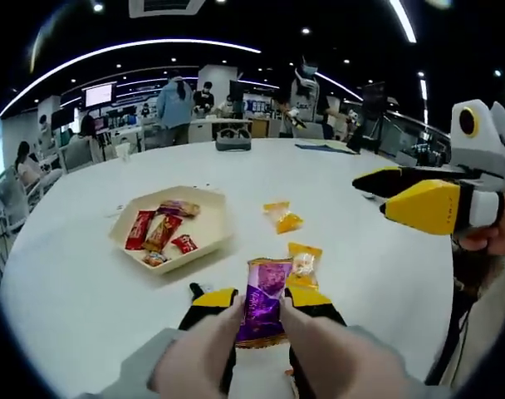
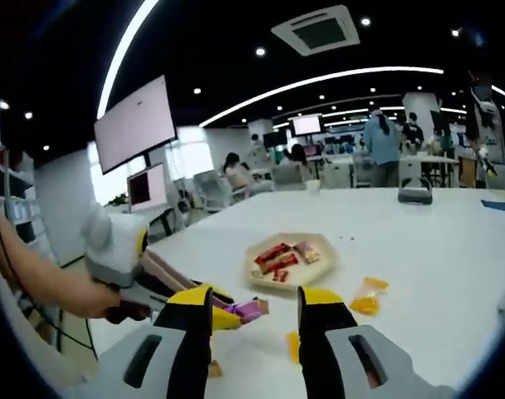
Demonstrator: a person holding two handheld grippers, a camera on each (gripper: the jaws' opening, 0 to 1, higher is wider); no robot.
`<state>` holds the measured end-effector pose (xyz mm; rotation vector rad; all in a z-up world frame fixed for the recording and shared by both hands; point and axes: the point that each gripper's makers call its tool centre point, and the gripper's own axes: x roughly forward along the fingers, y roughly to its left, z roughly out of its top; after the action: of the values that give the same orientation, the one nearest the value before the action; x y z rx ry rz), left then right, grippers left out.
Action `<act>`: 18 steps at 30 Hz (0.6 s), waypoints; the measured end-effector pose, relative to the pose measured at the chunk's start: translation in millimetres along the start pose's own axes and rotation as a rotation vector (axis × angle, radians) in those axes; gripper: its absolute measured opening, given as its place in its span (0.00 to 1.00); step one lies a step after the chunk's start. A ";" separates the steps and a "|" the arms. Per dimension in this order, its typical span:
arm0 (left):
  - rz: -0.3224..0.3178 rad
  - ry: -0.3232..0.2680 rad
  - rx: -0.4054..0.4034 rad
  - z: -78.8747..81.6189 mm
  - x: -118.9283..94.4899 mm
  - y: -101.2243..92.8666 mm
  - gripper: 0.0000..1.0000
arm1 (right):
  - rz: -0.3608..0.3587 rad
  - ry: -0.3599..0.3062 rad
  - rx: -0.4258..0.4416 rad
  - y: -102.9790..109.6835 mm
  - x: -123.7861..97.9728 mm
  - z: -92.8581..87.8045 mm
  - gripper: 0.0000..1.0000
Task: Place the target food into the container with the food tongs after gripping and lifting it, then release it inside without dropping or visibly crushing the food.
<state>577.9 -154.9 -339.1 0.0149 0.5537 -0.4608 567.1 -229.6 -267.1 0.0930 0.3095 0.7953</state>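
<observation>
Big white round table (image 1: 360, 274) takes up most of both views; office w/ screens, chairs & people standing well behind it.

Tray (image 1: 204, 241), beige, hexagonal, sits on table left of centre in left gripper view; also seen mid-table in right gripper view (image 2: 323, 268). Inside: several red/brown snack packs (image 1: 161, 230), lying flat, touching each other.

Left gripper (image 1: 263, 309) low in its own view, jaws closed on purple pack (image 1: 264, 309) – pack upright between the yellow-tipped jaws, not visibly squashed. Pack is near the tray but outside it, to tray's right. In right gripper view same gripper comes in from left, held by a hand (image 2: 120, 309), purple pack (image 2: 251, 309) sticking out at its tip.

Right gripper (image 2: 254, 309): jaws apart, nothing between them. In left gripper view it enters from right edge (image 1: 385, 193), above table, well apart from tray.

Yellow pack (image 1: 305, 264) lies on table just beside/behind purple pack; touching or not – can't tell. Another yellow pack (image 1: 282, 217) further back, right of tray, apart from it. Right gripper view: yellow packs (image 2: 367, 296) right of tray.
</observation>
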 end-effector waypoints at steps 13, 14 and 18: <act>0.030 -0.024 -0.020 9.8 -4.8 15.6 0.20 | -0.035 -0.004 0.070 -13.7 -5.5 -13.1 0.39; 0.034 -0.027 -0.020 10.4 -5.4 16.8 0.20 | -0.033 -0.001 0.072 -13.2 -4.9 -14.2 0.39; 0.046 -0.030 -0.022 11.5 -6.5 22.5 0.20 | -0.021 0.010 0.080 -9.4 -3.6 -19.4 0.39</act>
<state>588.3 -133.5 -328.4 -0.0008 0.5284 -0.4097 565.2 -239.4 -286.5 0.1607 0.3515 0.7633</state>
